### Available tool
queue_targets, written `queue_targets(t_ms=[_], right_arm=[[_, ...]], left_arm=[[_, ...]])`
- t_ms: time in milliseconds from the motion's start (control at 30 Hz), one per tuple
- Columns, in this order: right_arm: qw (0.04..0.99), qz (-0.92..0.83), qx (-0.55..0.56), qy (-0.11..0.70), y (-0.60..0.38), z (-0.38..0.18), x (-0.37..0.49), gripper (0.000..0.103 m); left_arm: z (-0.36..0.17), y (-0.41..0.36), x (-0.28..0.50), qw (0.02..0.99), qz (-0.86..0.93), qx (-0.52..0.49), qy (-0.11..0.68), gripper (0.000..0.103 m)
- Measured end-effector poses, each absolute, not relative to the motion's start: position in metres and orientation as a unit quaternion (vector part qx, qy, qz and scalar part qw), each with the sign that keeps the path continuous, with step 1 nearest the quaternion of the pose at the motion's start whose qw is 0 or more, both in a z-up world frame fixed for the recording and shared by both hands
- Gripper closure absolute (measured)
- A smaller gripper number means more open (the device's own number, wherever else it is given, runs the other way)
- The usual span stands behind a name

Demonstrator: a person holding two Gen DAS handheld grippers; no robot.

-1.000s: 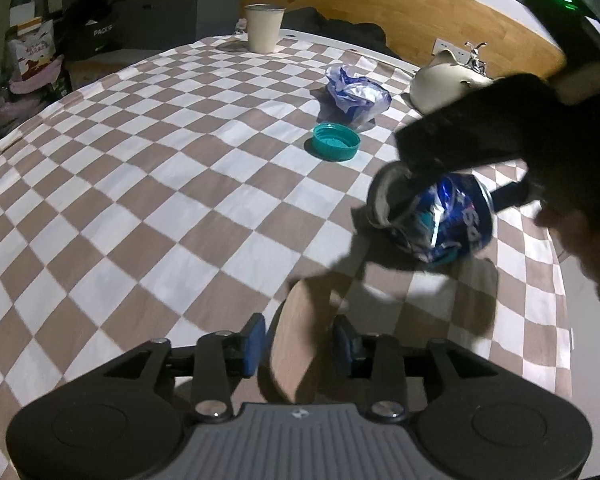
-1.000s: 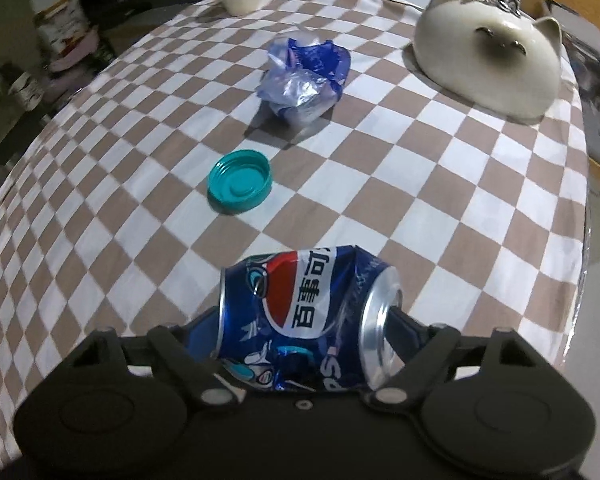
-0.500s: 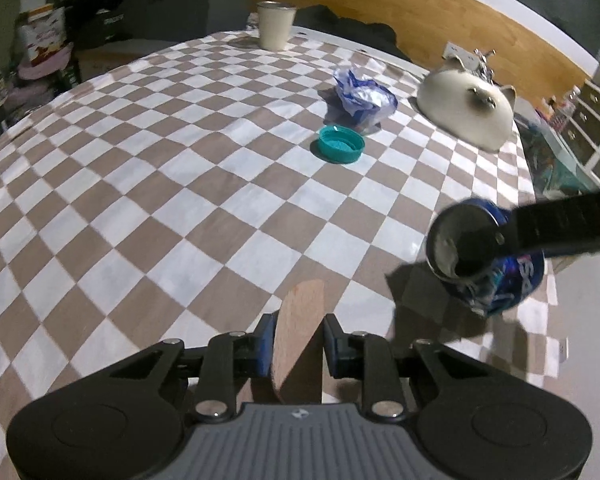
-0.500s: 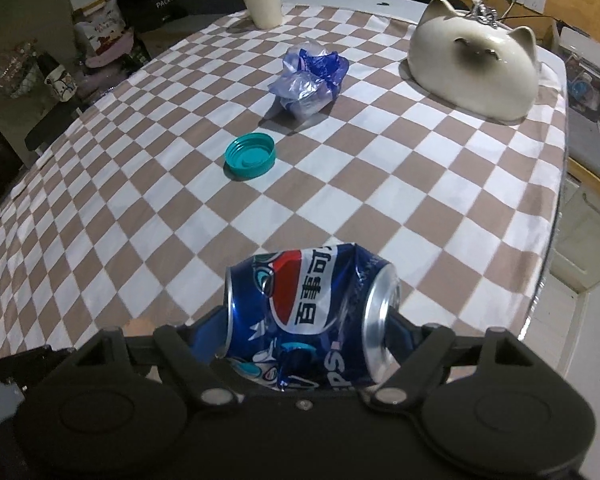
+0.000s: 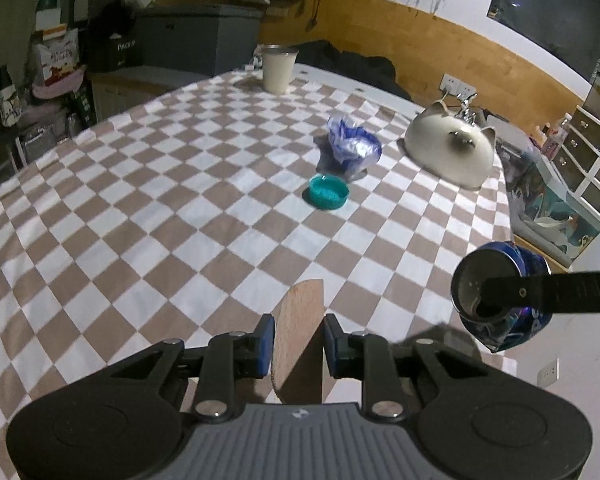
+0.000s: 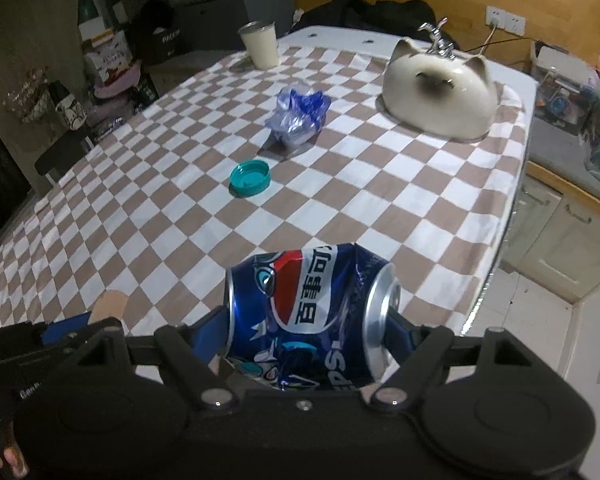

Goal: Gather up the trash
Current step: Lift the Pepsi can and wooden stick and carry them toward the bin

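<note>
My right gripper is shut on a crushed blue Pepsi can, held sideways above the table's near right edge; the can also shows in the left wrist view. My left gripper is shut on a flat wooden piece, held upright above the checkered tablecloth. A teal bottle cap and a crumpled blue and clear plastic bag lie on the cloth farther away. They also show in the right wrist view: the cap, the bag.
A cream cat-shaped ceramic piece sits at the table's far right. A cream cup stands at the far edge. The table's right edge drops to a white floor, with cabinets and clutter beyond.
Both grippers have risen and pulled back from the table, each keeping its hold. The can has moved right, toward the table's edge, in the left wrist view.
</note>
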State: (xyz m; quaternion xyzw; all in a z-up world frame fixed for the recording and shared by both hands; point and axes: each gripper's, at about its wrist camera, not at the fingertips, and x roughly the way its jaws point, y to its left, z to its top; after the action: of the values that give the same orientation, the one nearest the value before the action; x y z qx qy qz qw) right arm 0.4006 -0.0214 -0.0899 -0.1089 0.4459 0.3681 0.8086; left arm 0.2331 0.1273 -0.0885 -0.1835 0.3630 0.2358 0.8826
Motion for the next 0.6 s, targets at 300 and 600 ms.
queue_targets(t_ms=[300,600], right_arm=[[0.829,0.355,-0.092,0.422,-0.054,-0.074,0.396,0.022],[0.851,0.330,-0.074,0.402,-0.105,-0.059,0.404,0.022]], left_arm=[[-0.066,0.108,0.240,0.896,0.223,-0.162,0.348,0.076],[-0.056,0.069,0.267,0.905,0.197,-0.140,0.351,0.076]])
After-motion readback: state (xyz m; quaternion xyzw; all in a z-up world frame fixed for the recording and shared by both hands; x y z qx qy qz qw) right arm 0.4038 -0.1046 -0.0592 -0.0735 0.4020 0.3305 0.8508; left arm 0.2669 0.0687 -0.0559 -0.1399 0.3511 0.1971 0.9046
